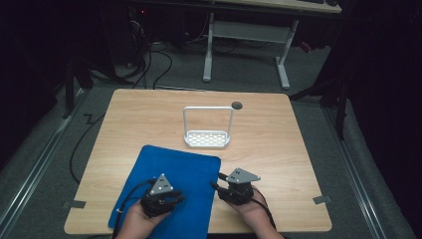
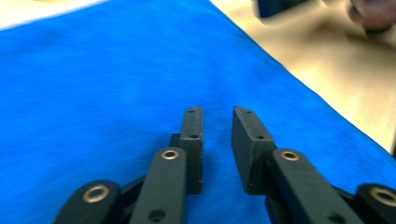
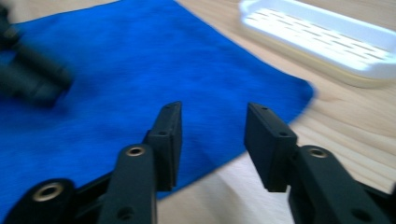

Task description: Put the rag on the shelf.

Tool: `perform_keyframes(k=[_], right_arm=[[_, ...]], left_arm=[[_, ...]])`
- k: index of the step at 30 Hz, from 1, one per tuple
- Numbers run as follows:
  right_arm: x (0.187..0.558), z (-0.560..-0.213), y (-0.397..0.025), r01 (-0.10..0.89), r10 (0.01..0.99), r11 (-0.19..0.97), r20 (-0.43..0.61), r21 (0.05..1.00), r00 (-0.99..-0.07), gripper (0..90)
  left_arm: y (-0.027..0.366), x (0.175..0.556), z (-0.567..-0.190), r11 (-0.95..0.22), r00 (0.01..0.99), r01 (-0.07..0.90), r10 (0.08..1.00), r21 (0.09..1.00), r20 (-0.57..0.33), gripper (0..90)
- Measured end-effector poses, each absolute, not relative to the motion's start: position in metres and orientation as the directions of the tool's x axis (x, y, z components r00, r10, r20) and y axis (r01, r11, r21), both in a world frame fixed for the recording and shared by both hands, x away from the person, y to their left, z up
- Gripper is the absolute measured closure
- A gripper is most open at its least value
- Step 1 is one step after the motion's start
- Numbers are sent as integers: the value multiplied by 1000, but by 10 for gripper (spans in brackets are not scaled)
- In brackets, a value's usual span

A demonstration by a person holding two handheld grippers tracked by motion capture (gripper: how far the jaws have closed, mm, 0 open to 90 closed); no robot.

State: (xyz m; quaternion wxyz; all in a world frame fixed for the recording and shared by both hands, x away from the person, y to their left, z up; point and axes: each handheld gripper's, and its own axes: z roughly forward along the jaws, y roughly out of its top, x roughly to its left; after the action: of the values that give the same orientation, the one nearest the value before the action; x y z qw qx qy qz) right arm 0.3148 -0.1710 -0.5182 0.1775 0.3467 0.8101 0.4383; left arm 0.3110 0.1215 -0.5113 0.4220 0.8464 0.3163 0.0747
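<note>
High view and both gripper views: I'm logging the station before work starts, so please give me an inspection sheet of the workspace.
Surface: wooden table, with a dark round hole near the far edge and tape pieces at the near corners.
Job's things: blue cloth lying flat at the near left; white rack with a tall wire handle beyond it, apart from the cloth.
Clutter: nothing seen.
Grippers: left hand-held gripper over the cloth, jaws slightly apart, holding nothing; right hand-held gripper at the cloth's right edge, jaws open, holding nothing.
Cables: a black cable trails from the left hand-held gripper; more lie on the floor.
Surroundings: dark room, grey floor, white desk frame behind.
</note>
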Motion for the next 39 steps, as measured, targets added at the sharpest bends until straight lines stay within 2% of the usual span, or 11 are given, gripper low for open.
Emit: perform_keyframes(k=[3, 4, 7, 10, 15, 21, 25, 28, 36, 39], right_arm=[[309, -520, -159, 383, 667, 414, 11, 826, -745, 857], [307, -520, -155, 375, 647, 437, 4, 818, -763, 900], [305, -524, -142, 380, 604, 483, 14, 789, -797, 900], [305, -532, -132, 387, 586, 546, -8, 743, -811, 900], [302, -531, -139, 399, 594, 551, -8, 733, -805, 900], [299, -528, -161, 440, 623, 541, 10, 717, -783, 900], [300, -528, -170, 451, 632, 532, 18, 717, -775, 900], [298, -528, -177, 465, 648, 524, 21, 714, -762, 900], [296, -527, -210, 501, 703, 490, 17, 713, -711, 900], [296, -527, -225, 522, 733, 469, 15, 713, -680, 900]], left_arm=[[149, 319, -509, -385, 734, 507, 662, 772, -152, 703], [149, 319, -509, -385, 734, 507, 662, 772, -152, 699], [182, 326, -508, -319, 666, 546, 726, 775, -171, 682], [191, 327, -506, -307, 647, 551, 745, 776, -163, 673], [202, 328, -502, -291, 632, 550, 758, 783, -162, 662], [197, 330, -507, -354, 650, 557, 749, 752, -129, 664], [192, 331, -514, -441, 677, 576, 729, 689, -99, 724], [189, 332, -519, -463, 685, 596, 719, 656, -115, 751], [168, 326, -523, -484, 741, 560, 656, 673, -144, 759], [147, 320, -524, -500, 777, 526, 612, 687, -149, 759]])
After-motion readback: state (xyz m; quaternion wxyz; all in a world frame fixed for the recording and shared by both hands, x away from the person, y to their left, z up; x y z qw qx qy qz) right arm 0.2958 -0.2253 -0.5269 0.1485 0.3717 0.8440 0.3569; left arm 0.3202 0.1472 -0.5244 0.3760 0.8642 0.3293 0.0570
